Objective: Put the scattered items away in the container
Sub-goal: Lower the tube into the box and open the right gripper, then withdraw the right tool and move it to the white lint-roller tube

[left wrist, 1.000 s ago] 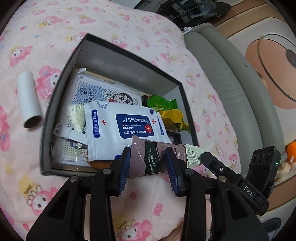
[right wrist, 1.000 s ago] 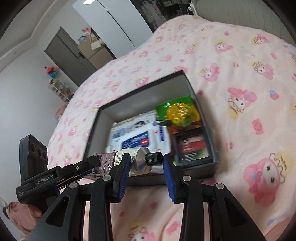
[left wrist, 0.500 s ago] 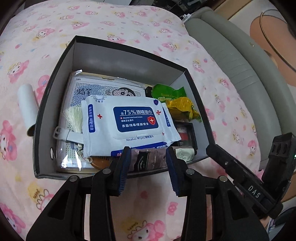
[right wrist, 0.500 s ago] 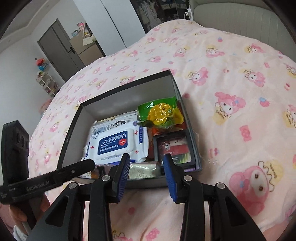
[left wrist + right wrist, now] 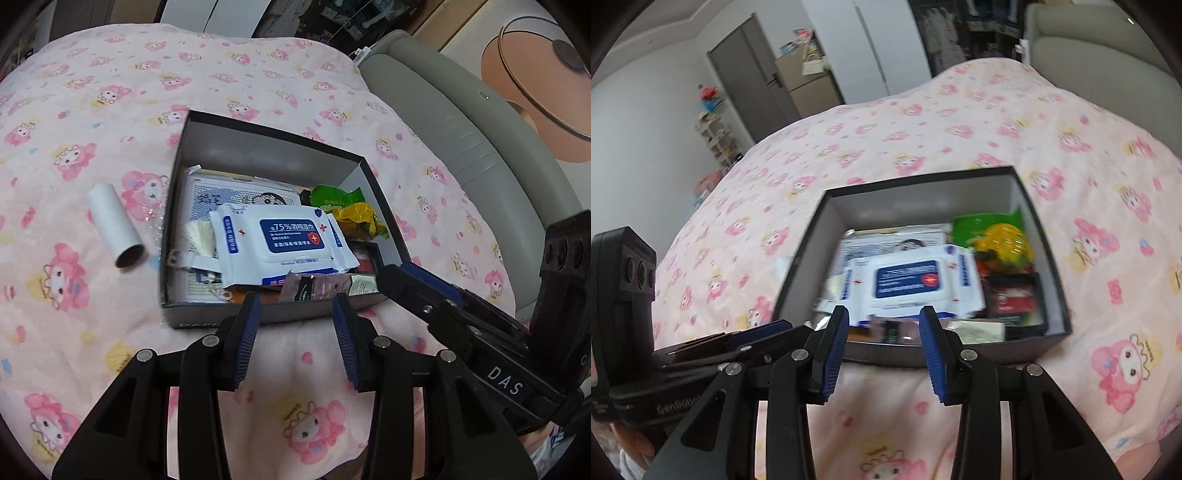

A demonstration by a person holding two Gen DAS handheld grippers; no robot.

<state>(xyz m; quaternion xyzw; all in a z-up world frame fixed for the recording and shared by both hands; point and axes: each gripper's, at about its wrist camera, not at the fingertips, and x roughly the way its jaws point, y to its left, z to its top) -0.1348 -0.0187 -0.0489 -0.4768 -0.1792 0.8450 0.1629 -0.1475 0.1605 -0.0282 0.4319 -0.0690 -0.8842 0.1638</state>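
A dark open box (image 5: 258, 147) (image 5: 916, 188) sits on the pink bedspread. It holds a white wipes pack (image 5: 284, 236) (image 5: 908, 280), a green and yellow snack bag (image 5: 354, 210) (image 5: 1001, 236), a red and black packet (image 5: 1015, 299) and a brownish tube (image 5: 317, 288) (image 5: 897, 332) lying along its near wall. A white cardboard roll (image 5: 112, 225) lies on the bedspread just left of the box. My left gripper (image 5: 295, 328) is open and empty in front of the box. My right gripper (image 5: 882, 339) is open and empty beside it.
The pink cartoon-print bedspread (image 5: 92, 332) spreads all around the box. A grey padded headboard (image 5: 461, 136) runs along the right. The right gripper's body (image 5: 480, 328) shows in the left wrist view, close on the right. Doors and shelves (image 5: 753, 92) stand beyond the bed.
The tube held between both grippers a second ago now lies in the box. Both grippers have let go and pulled back from the box.
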